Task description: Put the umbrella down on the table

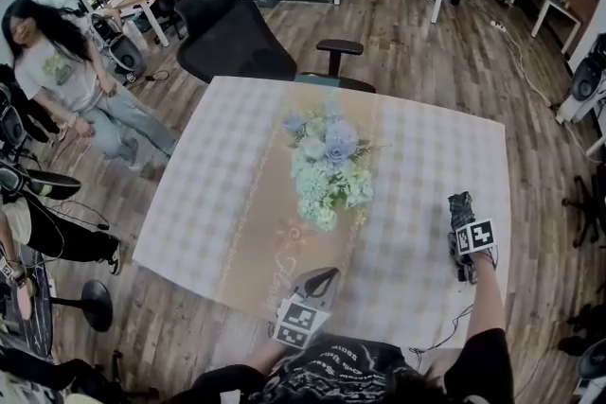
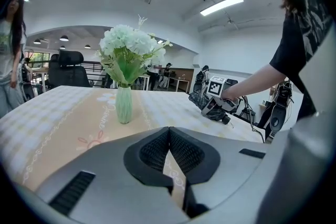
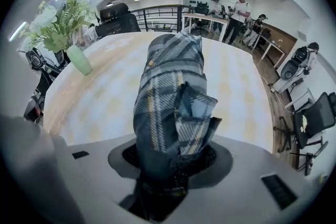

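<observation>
Folded blue-grey plaid umbrella (image 3: pixel 170 97): right hand-held gripper (image 3: pixel 168 168) is clamping one end; long axis is pointing away from the person, slanting down over checked-cloth surface (image 1: pixel 218 203), right part. Left hand-held gripper (image 2: pixel 169 136) is sitting closed, empty.

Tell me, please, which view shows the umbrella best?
Right gripper view: the plaid umbrella fills the centre, clamped in the jaws. Head view shows its small dark end; left gripper view, a distant bundle.

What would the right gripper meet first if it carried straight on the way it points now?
The cloth-covered table. The right gripper, shut on the folded plaid umbrella, points steeply down at it, so the umbrella's far end would probably touch first; the gap is unclear.
</observation>
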Demonstrator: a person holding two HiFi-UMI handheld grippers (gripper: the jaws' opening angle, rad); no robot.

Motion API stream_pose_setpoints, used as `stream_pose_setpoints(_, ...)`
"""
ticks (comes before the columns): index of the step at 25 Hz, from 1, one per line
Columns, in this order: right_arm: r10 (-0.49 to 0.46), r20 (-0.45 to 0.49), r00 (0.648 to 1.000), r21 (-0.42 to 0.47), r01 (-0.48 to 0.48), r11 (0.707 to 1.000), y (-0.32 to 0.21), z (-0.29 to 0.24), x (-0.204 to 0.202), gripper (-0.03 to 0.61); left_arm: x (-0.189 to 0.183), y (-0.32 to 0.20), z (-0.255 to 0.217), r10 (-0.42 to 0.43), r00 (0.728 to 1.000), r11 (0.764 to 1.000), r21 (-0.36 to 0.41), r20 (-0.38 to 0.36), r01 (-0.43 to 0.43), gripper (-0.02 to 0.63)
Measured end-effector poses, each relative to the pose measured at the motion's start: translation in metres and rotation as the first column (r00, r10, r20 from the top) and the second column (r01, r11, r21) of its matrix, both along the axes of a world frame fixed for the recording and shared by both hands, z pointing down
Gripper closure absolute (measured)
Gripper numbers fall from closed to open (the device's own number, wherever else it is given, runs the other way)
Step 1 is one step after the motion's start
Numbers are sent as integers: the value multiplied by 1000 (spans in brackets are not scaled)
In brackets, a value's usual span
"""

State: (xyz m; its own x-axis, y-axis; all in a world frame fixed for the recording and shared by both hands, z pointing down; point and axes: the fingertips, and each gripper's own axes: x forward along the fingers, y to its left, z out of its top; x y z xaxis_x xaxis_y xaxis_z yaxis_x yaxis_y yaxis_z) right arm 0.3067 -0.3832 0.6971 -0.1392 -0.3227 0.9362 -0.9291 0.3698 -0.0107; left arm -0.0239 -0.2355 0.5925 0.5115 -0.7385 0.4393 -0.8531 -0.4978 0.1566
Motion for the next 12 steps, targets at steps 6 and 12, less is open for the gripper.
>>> stream_pose_setpoints(6, 39, 3, 999, -51, -39, 998, 3, 12, 5, 371, -2, 3, -1, 1, 1000, 1000, 2, 8, -1, 594)
stream_pose_setpoints(12, 75, 49, 996, -40, -73, 997, 4, 14, 8, 354, -1, 5, 0, 8, 1000, 1000, 4, 14, -8, 594)
